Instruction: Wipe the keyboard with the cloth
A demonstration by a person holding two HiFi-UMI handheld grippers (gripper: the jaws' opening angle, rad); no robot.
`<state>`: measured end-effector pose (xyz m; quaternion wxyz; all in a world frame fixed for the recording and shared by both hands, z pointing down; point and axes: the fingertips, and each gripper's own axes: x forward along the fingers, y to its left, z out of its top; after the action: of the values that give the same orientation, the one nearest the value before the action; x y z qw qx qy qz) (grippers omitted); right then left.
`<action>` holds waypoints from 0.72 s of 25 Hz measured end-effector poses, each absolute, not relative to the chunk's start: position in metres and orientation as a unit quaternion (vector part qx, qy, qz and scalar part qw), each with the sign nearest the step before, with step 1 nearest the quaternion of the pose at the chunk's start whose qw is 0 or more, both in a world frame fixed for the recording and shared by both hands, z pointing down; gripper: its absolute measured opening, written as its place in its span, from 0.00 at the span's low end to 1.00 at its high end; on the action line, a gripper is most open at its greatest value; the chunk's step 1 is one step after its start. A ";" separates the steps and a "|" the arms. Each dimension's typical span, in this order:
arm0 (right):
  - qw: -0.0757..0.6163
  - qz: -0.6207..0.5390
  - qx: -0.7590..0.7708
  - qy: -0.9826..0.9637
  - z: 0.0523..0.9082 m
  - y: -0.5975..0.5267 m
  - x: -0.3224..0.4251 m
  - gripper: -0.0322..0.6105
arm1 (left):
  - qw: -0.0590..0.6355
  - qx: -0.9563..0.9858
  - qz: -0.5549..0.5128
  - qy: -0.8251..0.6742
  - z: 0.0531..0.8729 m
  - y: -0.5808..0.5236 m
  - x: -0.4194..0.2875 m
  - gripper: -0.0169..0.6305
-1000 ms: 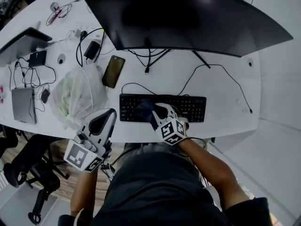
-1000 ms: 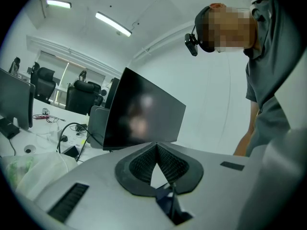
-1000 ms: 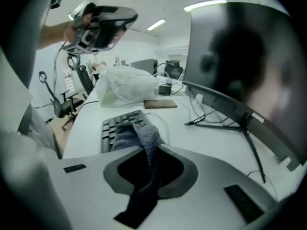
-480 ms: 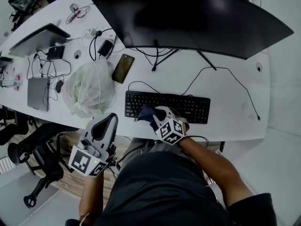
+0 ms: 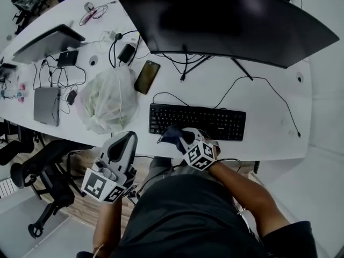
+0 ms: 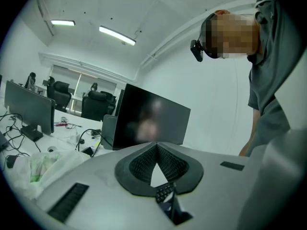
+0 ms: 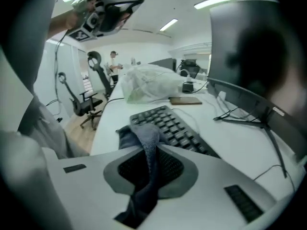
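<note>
Down on the white desk (image 5: 269, 138), find the keyboard (image 5: 197, 121) near the front edge. Note the cloth (image 7: 141, 133) clamped in the right gripper (image 5: 183, 136), lying against the keyboard's left end. Press lightly and drag along the rows toward the other end (flat, not bunched). Leave the left gripper (image 5: 121, 144), closed on nothing, off the desk.

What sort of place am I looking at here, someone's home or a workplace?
Most likely an open-plan office: a long white desk carrying a big monitor and keyboard, swivel chairs at further desks, and strip lights on the ceiling.
</note>
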<state>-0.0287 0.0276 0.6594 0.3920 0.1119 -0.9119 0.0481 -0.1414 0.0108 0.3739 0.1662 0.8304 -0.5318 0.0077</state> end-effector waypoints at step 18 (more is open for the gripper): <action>0.388 0.057 0.237 -0.889 0.653 -0.069 -0.065 0.12 | 0.189 0.858 0.007 -0.478 0.391 -0.002 -0.190 0.03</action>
<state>-0.0648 -0.0691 0.6532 0.3877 0.2372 -0.8889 0.0571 -0.1896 -0.0020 0.3906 0.1892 0.8580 -0.4775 0.0069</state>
